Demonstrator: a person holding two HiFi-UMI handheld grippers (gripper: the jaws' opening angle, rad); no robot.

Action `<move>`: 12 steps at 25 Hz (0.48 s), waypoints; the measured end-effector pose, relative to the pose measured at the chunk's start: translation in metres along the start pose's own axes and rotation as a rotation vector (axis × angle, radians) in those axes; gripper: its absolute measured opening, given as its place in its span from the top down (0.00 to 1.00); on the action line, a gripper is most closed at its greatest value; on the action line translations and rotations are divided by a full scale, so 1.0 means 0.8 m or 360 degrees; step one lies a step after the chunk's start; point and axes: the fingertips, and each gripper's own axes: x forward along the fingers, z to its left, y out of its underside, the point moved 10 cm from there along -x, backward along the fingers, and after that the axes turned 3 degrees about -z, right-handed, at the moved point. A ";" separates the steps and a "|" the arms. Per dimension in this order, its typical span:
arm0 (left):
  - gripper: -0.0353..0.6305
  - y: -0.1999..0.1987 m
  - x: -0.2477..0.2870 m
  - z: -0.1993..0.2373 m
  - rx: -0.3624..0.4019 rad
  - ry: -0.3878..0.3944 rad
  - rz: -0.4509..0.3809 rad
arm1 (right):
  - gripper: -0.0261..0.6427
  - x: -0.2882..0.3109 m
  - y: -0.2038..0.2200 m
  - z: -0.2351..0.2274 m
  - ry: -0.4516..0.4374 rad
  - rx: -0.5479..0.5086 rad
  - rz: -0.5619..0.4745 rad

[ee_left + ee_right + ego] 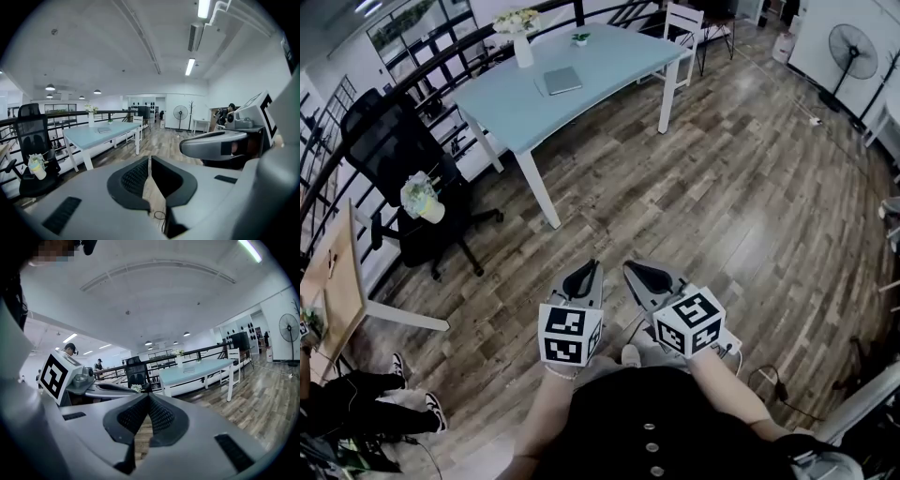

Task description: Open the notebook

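Notebook (562, 81) lies closed and flat on the pale blue table (609, 56), near its middle, well apart from both grippers; a white vase of flowers (522, 42) and a small potted plant (580, 38) stand beyond it on the same top; a white chair (682, 26) stands at the far end. A bare wood floor (722, 187) separates the grippers from the table; nothing stands in that stretch. A black office chair (389, 141) with a flower pot (423, 200) on its seat stands left of the table, by the railing (441, 70); a standing fan (853, 52) stands far right. Left gripper (592, 266) has its jaws pressed together on nothing; right gripper (629, 266) likewise, jaws closed and empty; both are held side by side, low, before the person's body.
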 end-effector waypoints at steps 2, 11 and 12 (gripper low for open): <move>0.92 -0.003 0.005 -0.001 -0.0018 -0.0012 -0.0021 | 0.95 -0.002 0.000 -0.007 -0.0004 0.0004 -0.0001; 0.76 -0.004 0.020 -0.015 -0.0036 -0.0035 0.0004 | 0.95 -0.009 0.005 -0.029 -0.0011 0.0033 0.0008; 0.74 -0.004 0.020 -0.015 -0.0035 -0.0038 0.0010 | 0.95 -0.008 0.005 -0.030 -0.0015 0.0036 0.0009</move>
